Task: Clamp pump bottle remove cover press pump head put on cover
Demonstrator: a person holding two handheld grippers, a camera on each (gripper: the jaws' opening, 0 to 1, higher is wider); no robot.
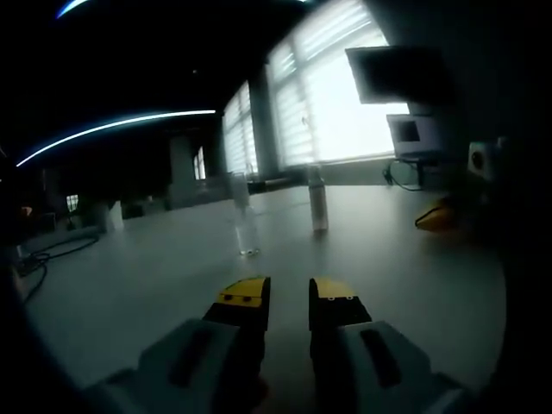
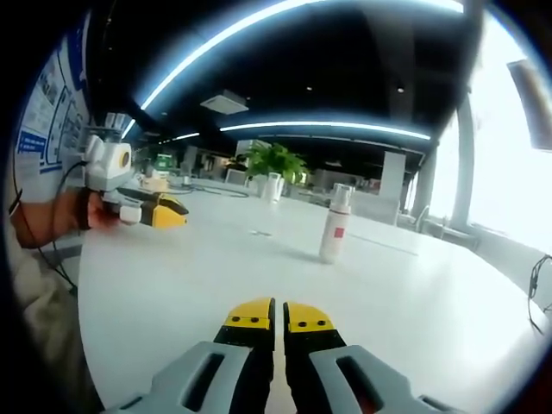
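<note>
A white pump bottle [image 2: 334, 226] with a red label stands upright on the white table [image 2: 190, 285], well ahead of my right gripper [image 2: 278, 316]. That gripper's yellow-tipped jaws are shut with nothing between them. In the left gripper view the same bottle [image 1: 318, 200] shows as a slim dim shape, and a clear cover [image 1: 247, 221] stands to its left and nearer. My left gripper [image 1: 290, 302] hovers low over the table, short of both, its jaws a little apart and empty. A hand holds the left gripper [image 2: 145, 210] at the left of the right gripper view.
Bright blinded windows [image 1: 332, 86] and a monitor [image 1: 398, 73] lie beyond the table. A yellow thing [image 1: 435, 216] rests at the table's right edge. Cables [image 1: 52, 250] trail on the left. A potted plant [image 2: 274, 168] stands at the far end.
</note>
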